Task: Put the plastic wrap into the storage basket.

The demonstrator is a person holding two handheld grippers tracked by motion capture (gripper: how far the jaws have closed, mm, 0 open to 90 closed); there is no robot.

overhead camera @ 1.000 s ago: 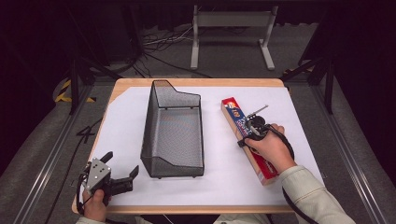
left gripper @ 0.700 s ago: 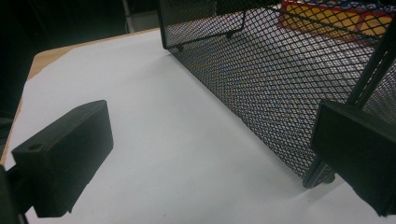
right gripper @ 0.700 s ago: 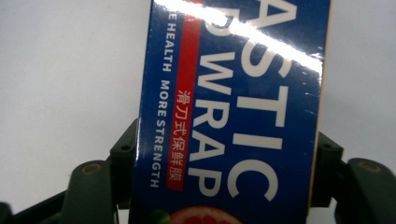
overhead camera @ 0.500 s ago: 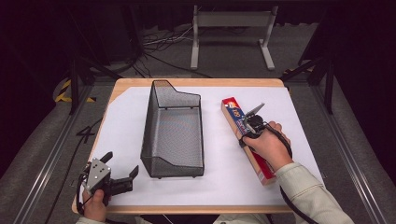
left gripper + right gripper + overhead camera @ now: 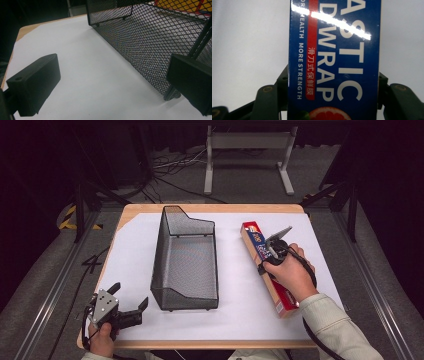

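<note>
A long blue and red plastic wrap box (image 5: pixel 253 239) lies on the white sheet at the right of the table. My right gripper (image 5: pixel 273 253) points down at its middle and is shut on it. In the right gripper view the black jaws press both long sides of the box (image 5: pixel 334 50); they have just been closing onto it. My left gripper (image 5: pixel 131 295) rests open near the front left corner with nothing between its jaws. In the left gripper view its jaws point at the side wall of the mesh basket (image 5: pixel 150 42).
A black wire mesh basket (image 5: pixel 159 255) stands in the middle of the table, its tall end at the back. The white sheet (image 5: pixel 130 250) covers most of the wooden tabletop. A metal stand (image 5: pixel 247 142) and cables lie on the floor behind.
The right hand has shifted slightly over the box and its jaws have closed onto it. The left gripper has stayed put.
</note>
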